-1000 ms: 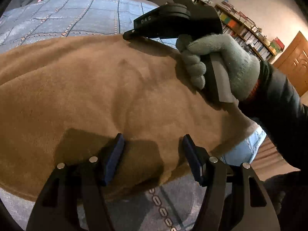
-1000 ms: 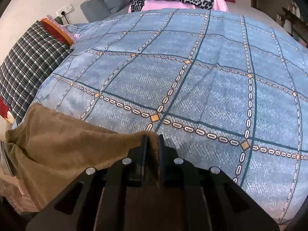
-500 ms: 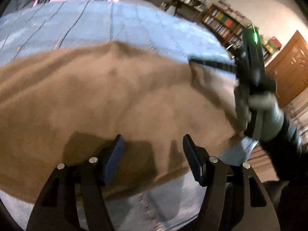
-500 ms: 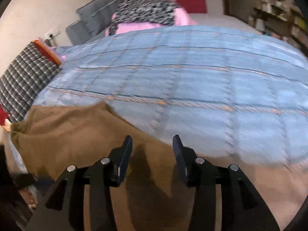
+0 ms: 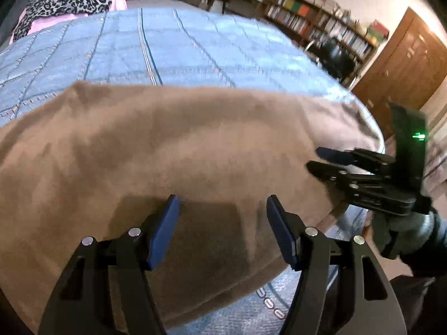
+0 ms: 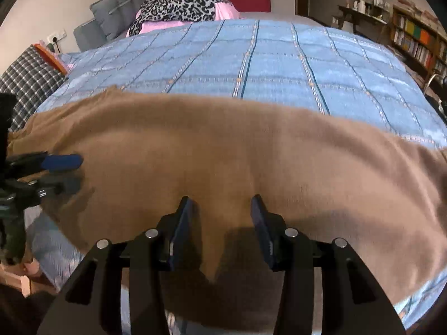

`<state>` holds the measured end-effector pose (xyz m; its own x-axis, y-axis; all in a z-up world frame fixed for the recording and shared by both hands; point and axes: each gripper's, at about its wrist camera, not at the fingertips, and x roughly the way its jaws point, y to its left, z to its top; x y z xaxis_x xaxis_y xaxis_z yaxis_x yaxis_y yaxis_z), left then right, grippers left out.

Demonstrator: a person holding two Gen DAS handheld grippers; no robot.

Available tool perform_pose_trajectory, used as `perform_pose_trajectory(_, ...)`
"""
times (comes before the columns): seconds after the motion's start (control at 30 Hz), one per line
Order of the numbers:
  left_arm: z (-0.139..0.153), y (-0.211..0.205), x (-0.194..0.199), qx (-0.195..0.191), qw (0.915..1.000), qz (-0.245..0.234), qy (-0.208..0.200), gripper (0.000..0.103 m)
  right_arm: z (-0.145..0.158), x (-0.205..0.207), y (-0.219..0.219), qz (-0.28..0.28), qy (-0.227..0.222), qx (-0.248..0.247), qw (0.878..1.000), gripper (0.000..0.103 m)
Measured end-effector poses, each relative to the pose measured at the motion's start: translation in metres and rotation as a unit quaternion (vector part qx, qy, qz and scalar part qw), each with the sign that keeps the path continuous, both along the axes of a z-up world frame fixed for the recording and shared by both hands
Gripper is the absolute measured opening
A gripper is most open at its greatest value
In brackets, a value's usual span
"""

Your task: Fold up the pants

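The brown pants point(image 5: 178, 150) lie flat across the near part of the blue checked bedspread point(image 5: 173, 53), and also fill the right wrist view point(image 6: 251, 162). My left gripper point(image 5: 220, 223) is open and empty just above the near edge of the pants. My right gripper point(image 6: 223, 220) is open and empty over the pants' near side. In the left wrist view the right gripper point(image 5: 315, 159) shows at the right edge of the pants. In the right wrist view the left gripper point(image 6: 75, 171) shows at the left end.
A leopard-print and pink bundle point(image 6: 181, 8) and grey pillow point(image 6: 111, 19) lie at the bed's far end. A plaid pillow point(image 6: 25, 81) is at the left. Bookshelves point(image 5: 321, 25) and a wooden door point(image 5: 405, 72) stand to the right.
My right gripper let go of the pants' far edge, opened, and drew back to the near right side. The pants now lie flat. My left gripper stayed open.
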<state>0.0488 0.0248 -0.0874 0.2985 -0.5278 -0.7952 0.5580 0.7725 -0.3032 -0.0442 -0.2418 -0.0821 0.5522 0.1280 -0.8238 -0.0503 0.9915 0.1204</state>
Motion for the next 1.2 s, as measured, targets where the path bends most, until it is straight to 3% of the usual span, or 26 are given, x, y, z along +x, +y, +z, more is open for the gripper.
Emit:
perform_pose_trajectory(0.3, -0.016, -0.006, -0.051, 0.063, 0.9964, -0.047, -0.031, 0.075, -0.013, -0.055, -0.002, -0.006, -0.011, 0.026, 1.0, 0.045)
perform_pose_trajectory(0.57, -0.011, -0.007, -0.052, 0.068, 0.9965, -0.042, -0.025, 0.08, -0.012, -0.069, -0.008, -0.017, -0.021, 0.057, 0.998, 0.045)
perform_pose_trajectory(0.67, -0.005, -0.007, -0.044, 0.056, 0.9979, -0.031, -0.014, 0.08, -0.007, -0.078, -0.022, -0.024, -0.032, 0.092, 0.995, 0.045)
perform_pose_trajectory(0.83, 0.006, -0.02, -0.034, 0.024, 0.9996, -0.014, -0.009, 0.081, 0.003, -0.1, -0.068, -0.107, -0.065, 0.135, 0.983, 0.047)
perform_pose_trajectory(0.93, 0.009, -0.035, -0.031, 0.014, 0.9997, -0.015, -0.012, 0.082, 0.007, -0.113, -0.096, -0.173, -0.084, 0.122, 0.974, 0.066)
perform_pose_trajectory(1.2, 0.019, -0.083, -0.026, -0.002, 0.9987, -0.038, -0.033, 0.082, 0.004, -0.15, -0.173, -0.34, -0.105, 0.123, 0.926, 0.072)
